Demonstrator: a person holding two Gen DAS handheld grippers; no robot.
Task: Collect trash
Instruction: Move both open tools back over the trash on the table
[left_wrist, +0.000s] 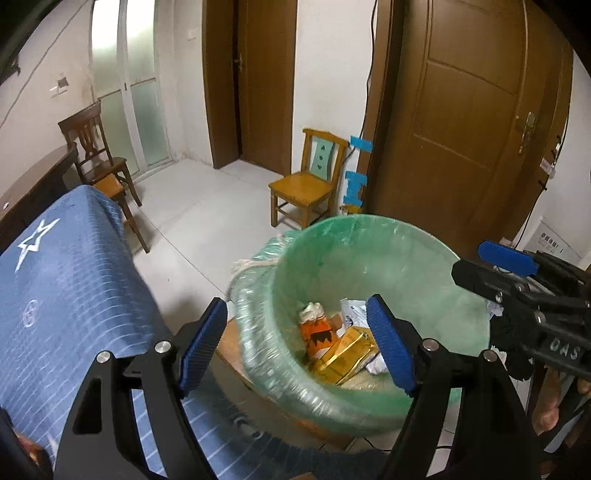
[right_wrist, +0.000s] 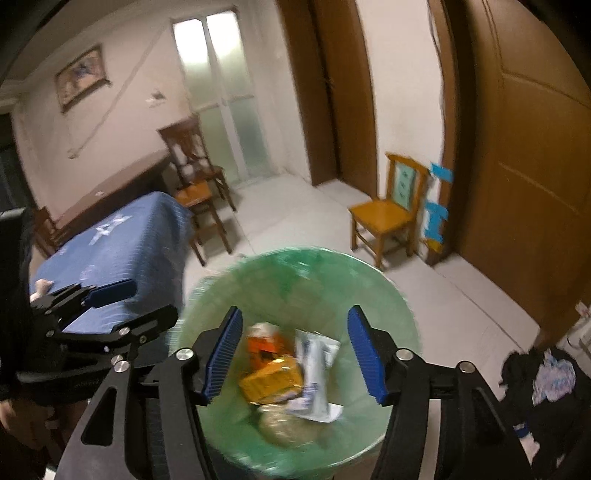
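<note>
A bin lined with a green bag (left_wrist: 369, 243) (right_wrist: 295, 258) stands on the floor beside a blue-covered table. In it lie an orange packet (left_wrist: 317, 332) (right_wrist: 264, 343), a gold wrapper (left_wrist: 347, 350) (right_wrist: 273, 380) and a white packet (left_wrist: 352, 312) (right_wrist: 314, 358). My left gripper (left_wrist: 296, 300) hangs over the bin's near left rim, open, with nothing between its blue pads. Above the bin's mouth my right gripper (right_wrist: 295, 309) is open and empty too. Each gripper also shows at the edge of the other's view: the right gripper (left_wrist: 491, 271) and the left gripper (right_wrist: 136, 304).
The blue-covered table (left_wrist: 66, 277) (right_wrist: 122, 240) is close on the left of the bin. A yellow wooden chair (left_wrist: 303, 188) (right_wrist: 388, 214) stands by the wall behind it, and a dark chair (left_wrist: 96, 147) further left. A dark clothing pile (right_wrist: 535, 373) lies at the right.
</note>
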